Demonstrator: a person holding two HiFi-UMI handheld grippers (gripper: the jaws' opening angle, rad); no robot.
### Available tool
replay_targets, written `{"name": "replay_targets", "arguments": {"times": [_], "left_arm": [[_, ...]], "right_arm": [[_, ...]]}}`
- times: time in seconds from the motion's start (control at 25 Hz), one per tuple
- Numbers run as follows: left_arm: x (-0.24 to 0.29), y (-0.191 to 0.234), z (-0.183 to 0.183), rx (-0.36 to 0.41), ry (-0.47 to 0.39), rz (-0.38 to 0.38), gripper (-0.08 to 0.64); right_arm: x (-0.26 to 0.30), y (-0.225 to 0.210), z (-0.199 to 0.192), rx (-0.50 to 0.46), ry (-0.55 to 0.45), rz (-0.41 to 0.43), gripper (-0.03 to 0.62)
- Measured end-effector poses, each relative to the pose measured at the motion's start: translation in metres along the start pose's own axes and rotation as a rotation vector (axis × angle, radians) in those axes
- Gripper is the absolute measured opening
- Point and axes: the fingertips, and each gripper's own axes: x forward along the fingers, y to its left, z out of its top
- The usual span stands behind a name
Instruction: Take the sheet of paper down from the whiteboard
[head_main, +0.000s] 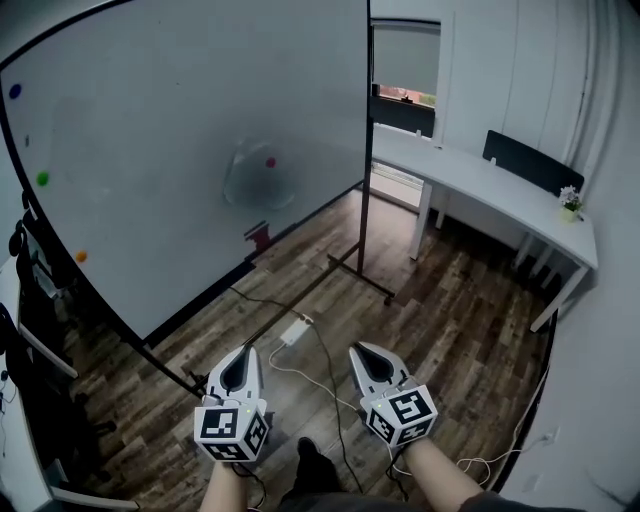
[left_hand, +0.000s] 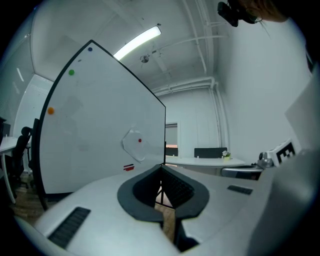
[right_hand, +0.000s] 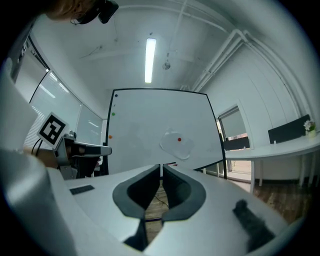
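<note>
A pale, nearly see-through sheet of paper (head_main: 260, 176) hangs on the whiteboard (head_main: 150, 130), pinned by a red magnet (head_main: 270, 162). It shows again as the sheet (left_hand: 134, 145) in the left gripper view and the sheet (right_hand: 176, 144) in the right gripper view, well ahead of the jaws. My left gripper (head_main: 240, 354) and right gripper (head_main: 365, 351) are held low in front of me, side by side, pointing toward the board. Both are shut and hold nothing. The left gripper (left_hand: 161, 168) and right gripper (right_hand: 161, 167) have their jaws together.
Blue (head_main: 14, 91), green (head_main: 42, 179) and orange (head_main: 80, 256) magnets dot the board's left side. A red eraser (head_main: 258, 235) sits under the sheet. The board's stand foot (head_main: 360, 280), a power strip (head_main: 295, 331) and cables lie on the wood floor. A white desk (head_main: 480, 190) runs along the right wall.
</note>
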Motion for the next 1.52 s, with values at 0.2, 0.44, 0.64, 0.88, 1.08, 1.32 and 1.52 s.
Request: {"name": "replay_targets", "arguments": {"times": [0.2, 0.44, 0.64, 0.88, 1.08, 1.32, 1.52], "left_arm": [[0.051, 0.027, 0.007, -0.01, -0.023, -0.008, 0.011], [0.117, 0.069, 0.018, -0.007, -0.018, -0.026, 0.011], [0.17, 0.104, 0.026, -0.002, -0.013, -0.054, 0.011], [0.21, 0.139, 0.023, -0.035, -0.019, -0.075, 0.011], [0.229, 0.155, 0.018, -0.038, -0.009, -0.089, 0.011], [0.247, 0.168, 0.027, -0.042, -0.032, -0.06, 0.011], [0.267, 0.175, 0.032, -0.022, -0.037, -0.016, 0.011]], "right_arm": [[0.047, -0.013, -0.001, -0.024, 0.014, 0.005, 0.029], [0.12, -0.036, 0.011, -0.017, 0.0, -0.022, 0.029], [0.172, -0.052, 0.012, -0.015, 0.012, -0.056, 0.029], [0.223, -0.06, 0.016, -0.033, -0.001, -0.087, 0.029], [0.246, -0.062, 0.014, -0.024, 0.003, -0.102, 0.029], [0.275, -0.068, 0.03, -0.06, -0.021, -0.071, 0.029], [0.304, -0.091, 0.028, -0.069, -0.03, -0.059, 0.029]]}}
